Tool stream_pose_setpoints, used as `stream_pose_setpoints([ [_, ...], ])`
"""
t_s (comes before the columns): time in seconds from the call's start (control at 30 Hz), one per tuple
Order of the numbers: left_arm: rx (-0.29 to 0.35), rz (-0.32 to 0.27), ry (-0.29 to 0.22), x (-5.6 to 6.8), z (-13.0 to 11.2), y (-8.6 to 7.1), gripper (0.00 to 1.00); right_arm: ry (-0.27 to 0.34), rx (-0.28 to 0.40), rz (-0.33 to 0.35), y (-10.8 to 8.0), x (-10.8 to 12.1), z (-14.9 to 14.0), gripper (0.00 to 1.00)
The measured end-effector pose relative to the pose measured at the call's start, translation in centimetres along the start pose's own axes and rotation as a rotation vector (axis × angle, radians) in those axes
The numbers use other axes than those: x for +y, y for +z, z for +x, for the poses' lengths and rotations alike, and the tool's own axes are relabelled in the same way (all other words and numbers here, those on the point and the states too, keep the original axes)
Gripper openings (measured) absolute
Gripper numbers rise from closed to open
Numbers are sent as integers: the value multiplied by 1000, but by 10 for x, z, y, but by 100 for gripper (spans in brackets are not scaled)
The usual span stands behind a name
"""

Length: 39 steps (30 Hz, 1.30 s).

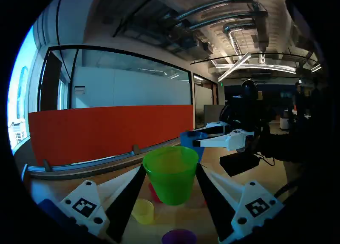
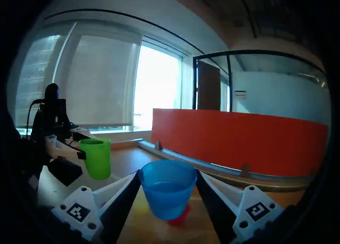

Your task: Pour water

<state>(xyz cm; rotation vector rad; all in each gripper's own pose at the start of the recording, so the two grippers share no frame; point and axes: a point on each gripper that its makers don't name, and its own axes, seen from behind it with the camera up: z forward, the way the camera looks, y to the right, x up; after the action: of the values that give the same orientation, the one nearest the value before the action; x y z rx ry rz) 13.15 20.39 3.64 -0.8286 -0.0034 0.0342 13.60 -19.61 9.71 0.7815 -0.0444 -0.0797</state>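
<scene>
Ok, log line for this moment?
left gripper: shut on green cup | right gripper: shut on blue cup | water: in blue cup | cups: upright, apart | pour: not yet begun

The left tool [image 1: 171, 167] is showing a white body, black fingers and black-and-white square markers, and the right tool [image 2: 168, 174] is wearing the same. The green cup [image 1: 172, 180] and blue cup [image 2: 168, 197] are glowing translucent. Below them a yellow cup [image 1: 143, 211], a purple cup [image 1: 179, 236] and what may be a red cup [image 1: 154, 194] are showing, and the panel [image 1: 110, 131] is glowing orange-red.
</scene>
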Motion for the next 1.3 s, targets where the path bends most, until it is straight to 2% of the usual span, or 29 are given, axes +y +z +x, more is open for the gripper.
stream_pose_setpoints([
  [0.27, -19, -6, -5, 2, -3, -7, 85, -7, -17, 23, -1, -13, 3, 91],
  [0.77, -53, -14, 4, 7, -12, -18, 85, -66, -33, 67, -1, -32, 17, 91],
  [1.3, -62, -17, -7, 10, -22, -20, 85, -120, -57, 108, 1, -46, 22, 91],
])
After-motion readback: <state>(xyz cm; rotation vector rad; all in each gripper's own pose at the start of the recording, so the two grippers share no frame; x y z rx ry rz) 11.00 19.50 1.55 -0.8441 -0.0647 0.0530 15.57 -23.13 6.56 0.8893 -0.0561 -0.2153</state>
